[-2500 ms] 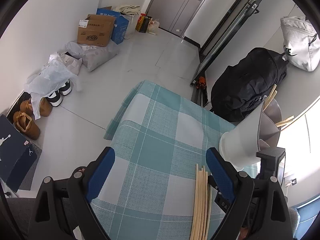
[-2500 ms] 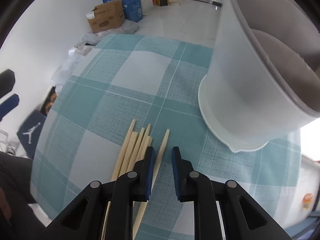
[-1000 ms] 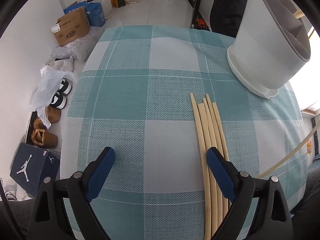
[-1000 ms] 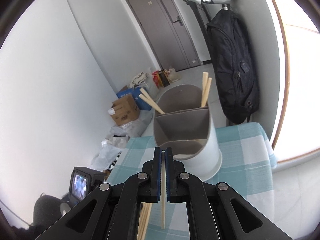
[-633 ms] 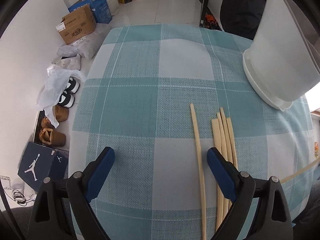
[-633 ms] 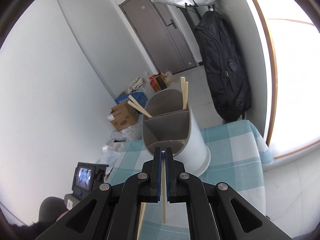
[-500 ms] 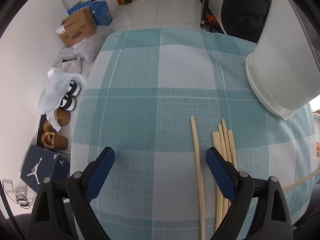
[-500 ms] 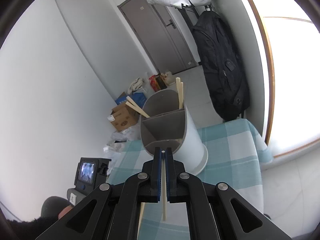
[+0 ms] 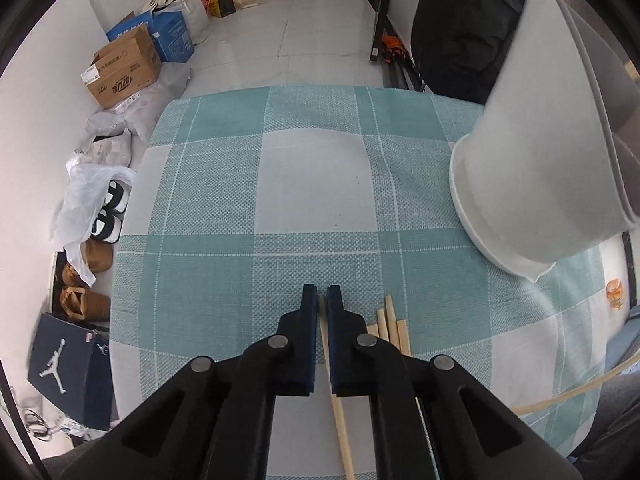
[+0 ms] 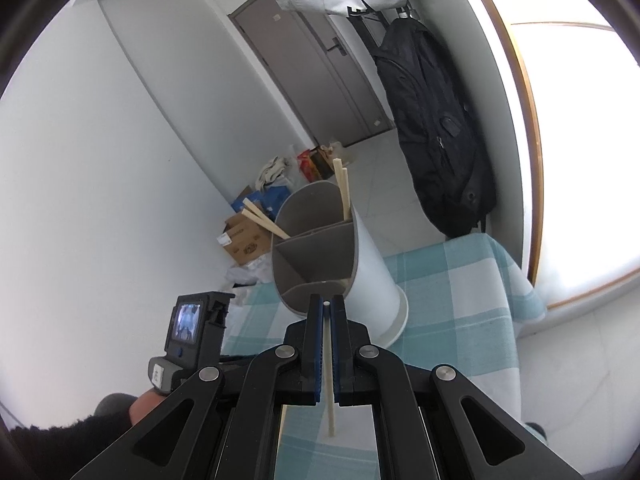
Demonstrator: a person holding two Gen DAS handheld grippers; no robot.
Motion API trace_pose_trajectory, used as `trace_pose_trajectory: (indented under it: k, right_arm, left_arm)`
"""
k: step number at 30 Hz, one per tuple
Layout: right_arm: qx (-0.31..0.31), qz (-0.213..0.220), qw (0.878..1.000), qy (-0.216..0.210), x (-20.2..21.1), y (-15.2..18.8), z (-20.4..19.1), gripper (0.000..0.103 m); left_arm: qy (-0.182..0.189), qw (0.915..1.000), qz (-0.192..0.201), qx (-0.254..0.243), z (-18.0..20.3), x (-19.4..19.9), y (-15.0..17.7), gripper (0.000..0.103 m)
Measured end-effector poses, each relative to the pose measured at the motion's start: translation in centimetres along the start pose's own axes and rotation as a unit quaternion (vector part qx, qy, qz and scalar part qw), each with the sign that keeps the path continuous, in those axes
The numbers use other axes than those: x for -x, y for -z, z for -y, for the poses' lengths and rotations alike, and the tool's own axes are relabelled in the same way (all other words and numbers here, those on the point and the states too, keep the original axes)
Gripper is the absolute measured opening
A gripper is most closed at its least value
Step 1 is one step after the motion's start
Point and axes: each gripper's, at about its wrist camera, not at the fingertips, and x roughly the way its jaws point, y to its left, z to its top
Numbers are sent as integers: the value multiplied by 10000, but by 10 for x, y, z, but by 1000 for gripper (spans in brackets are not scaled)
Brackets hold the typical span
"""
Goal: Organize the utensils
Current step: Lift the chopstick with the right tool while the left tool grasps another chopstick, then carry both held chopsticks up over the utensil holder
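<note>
The left tool (image 9: 322, 300) has just snapped closed: half a second ago its blue pads stood wide apart over the checked cloth, and now they are clenched on a single chopstick (image 9: 338, 412) that lies on the bench (image 9: 316, 184). That stick had already been nudged a little away from the bundle; the remaining chopsticks (image 9: 390, 328) lie just beside the tool on its right, still flat on the cloth. So the next stick is secured and, by my reading, ready to be lifted.

The right tool (image 10: 327, 306) stays clenched on its own chopstick (image 10: 330, 384), which runs up between the pads with its end showing at the tips. Over the last second this tool has drifted only slightly, and it hangs above and in front of the holder's mouth. The stick is not yet dropped in.

The holder (image 10: 360, 264) is a tall white cup with a grey inner liner split into three compartments. It stands on the bench near the far right corner, well apart from the loose sticks. Two chopsticks (image 10: 342, 188) lean in the far right compartment and another pair (image 10: 262, 218) leans out of the far left one. The nearest compartment, the one under the right tool, looks empty as far as its inside shows. The task seems about half done, with several sticks left on the cloth.
</note>
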Motion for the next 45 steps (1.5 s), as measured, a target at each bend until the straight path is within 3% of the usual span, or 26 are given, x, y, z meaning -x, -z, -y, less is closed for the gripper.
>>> trace_pose_trajectory:
  k: [8,17,24,32,36,40,42,44,45]
  right_arm:
    - [241,93,9997,56,-1,4,-10,3]
    - [622,271,9977,-29,4,12,-33,3]
    - [1138,630,9915,24,16,22,-63,3]
    - [1167,553,9916,-13,15,28,-75,3]
    - [1144,506,9921,-28,14,30,-77,3]
    - [1076,482,9930,-53,12,30,-75,3]
    - [1032,455,9936,-78,9,29,-73,3]
    - [973,443,9942,-108,8,27,-70,3]
    - [931,442,9946,-119,7,26,-68,3]
  left_arm:
    - [291,9953,790,471,-12,45,3,1]
    - [599,9758,2044,499,-22,107,25,1]
    - [761,9680,2368,330,-29,124,37,1]
    - [926,9583,2692,233,-27,148,46,1]
    - [1103,9701,2140,313,-33,126,36,1]
    - [997,9867,1073,709,-45,73,24,6]
    - [1113,9881,651,843,-49,49,19,9]
    - [917,9914,516,785,-46,36,14,17]
    - [874,9927,444,698,-42,28,10,30]
